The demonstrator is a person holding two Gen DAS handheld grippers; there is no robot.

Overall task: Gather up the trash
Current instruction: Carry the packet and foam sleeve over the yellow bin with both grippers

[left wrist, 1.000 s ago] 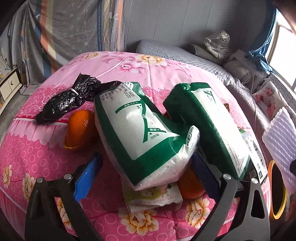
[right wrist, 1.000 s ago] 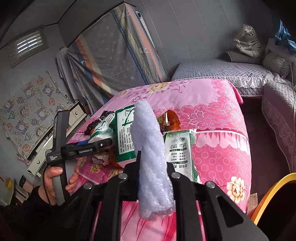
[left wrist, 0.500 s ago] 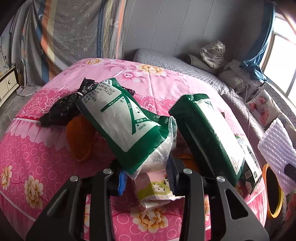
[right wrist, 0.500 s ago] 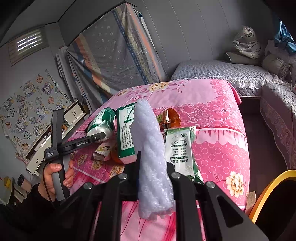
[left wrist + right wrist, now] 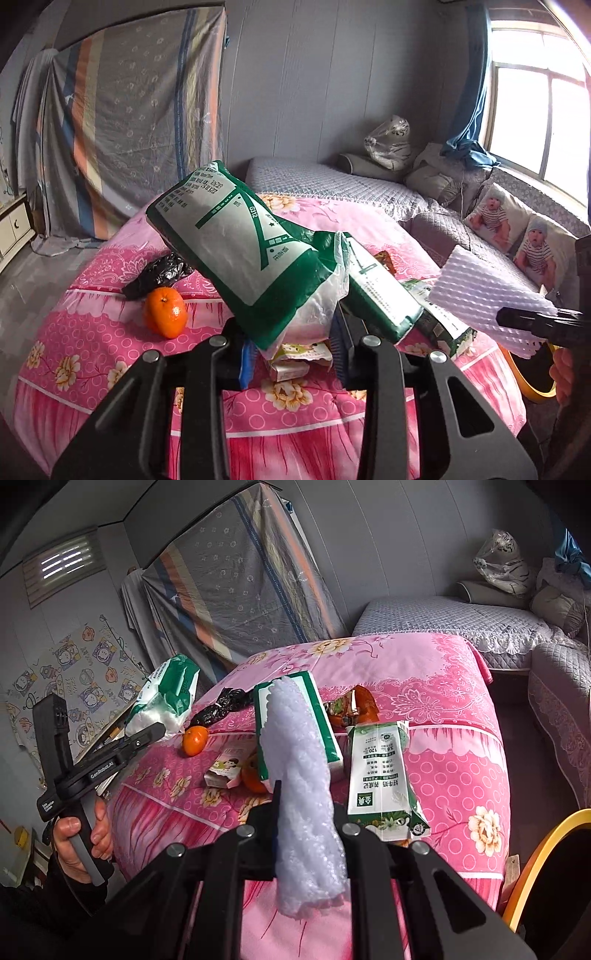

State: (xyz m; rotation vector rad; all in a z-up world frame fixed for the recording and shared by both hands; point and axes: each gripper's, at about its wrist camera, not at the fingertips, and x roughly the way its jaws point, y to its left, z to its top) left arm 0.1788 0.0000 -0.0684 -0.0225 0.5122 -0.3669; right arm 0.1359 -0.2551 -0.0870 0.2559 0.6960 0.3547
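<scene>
Left wrist view: the pink floral quilted counter [image 5: 92, 354] carries the litter, and largest on it is the second green-and-white plastic pack [image 5: 376, 295], lying flat with its near end just beside the tongs. The lifted green-and-white soft plastic pack [image 5: 236, 243] hangs clear of the quilt, tilted up and away, clenched by one crumpled corner in the left tongs [image 5: 295, 347]. That pinch looks thin; I judge the slack film could slide out under the pack's weight and drop it onto the small pink printed carton [image 5: 291, 363] directly below. A swing toward the yellow-rimmed bin [image 5: 532, 387] at the right edge could also clip the flat pack.

In the right wrist view, the right tongs [image 5: 308, 823] are clamped on a white ribbed foam sheet [image 5: 303, 775], which stands upright between them. It is springy and light, so it may catch the bin rim rather than fall inside.

The round orange tangerine [image 5: 165, 312] rests free beside the crumpled black plastic bag [image 5: 159, 273]; a nudge would probably roll it off the counter edge.
</scene>
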